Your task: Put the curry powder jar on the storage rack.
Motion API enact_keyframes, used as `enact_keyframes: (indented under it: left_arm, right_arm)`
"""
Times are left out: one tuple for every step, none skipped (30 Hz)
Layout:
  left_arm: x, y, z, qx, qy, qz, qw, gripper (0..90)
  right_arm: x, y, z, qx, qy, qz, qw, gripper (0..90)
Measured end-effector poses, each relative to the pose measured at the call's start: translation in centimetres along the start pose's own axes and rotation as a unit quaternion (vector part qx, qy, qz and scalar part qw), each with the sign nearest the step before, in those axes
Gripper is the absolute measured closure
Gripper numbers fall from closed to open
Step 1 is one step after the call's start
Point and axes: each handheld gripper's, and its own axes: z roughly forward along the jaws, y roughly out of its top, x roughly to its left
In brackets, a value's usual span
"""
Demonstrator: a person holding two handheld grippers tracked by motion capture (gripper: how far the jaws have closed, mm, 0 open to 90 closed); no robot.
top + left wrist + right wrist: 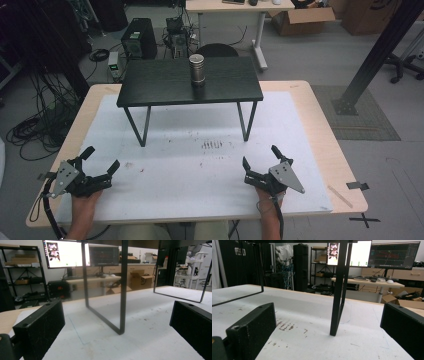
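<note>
Both grippers are sitting low at the near edge of the worktop (pixel 320 150), on the white mat (pixel 200 165) that covers most of it. The left gripper (pixel 102 160) is near the front left corner with its jaws spread wide and nothing between them, and the right gripper (pixel 260 156) is over on the front right, jaws wide too and just as empty. Each one is held in a hand coming up from the bottom of the high view. The nearest thing to them is the small black table (pixel 150 82) standing on the mat toward the far side, well apart from both grippers. A metal can (pixel 197 69) stands upright on top of it, a bit right of centre. From the left gripper view one of the table's thin black legs (pixel 122 290) stands right ahead between the jaws, and the right gripper view has another leg (pixel 339 290) ahead too, with some reddish smudges (pixel 285 326) on the mat beside it.
</note>
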Motion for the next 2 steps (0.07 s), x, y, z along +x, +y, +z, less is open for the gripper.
enact_keyframes:
  left_arm:
    - [0.0, 0.0, 0.01, 0.0, 0.0, 0.0, 1.0, 0.2]
    - [-0.01, 0.0, 0.01, 0.001, 0.0, 0.001, 1.0, 0.2]
  right_arm:
    - [0.0, 0.0, 0.0, 0.0, 0.0, 0.0, 1.0, 0.0]
    - [0.0, 0.0, 0.0, 0.0, 0.0, 0.0, 1.0, 0.0]
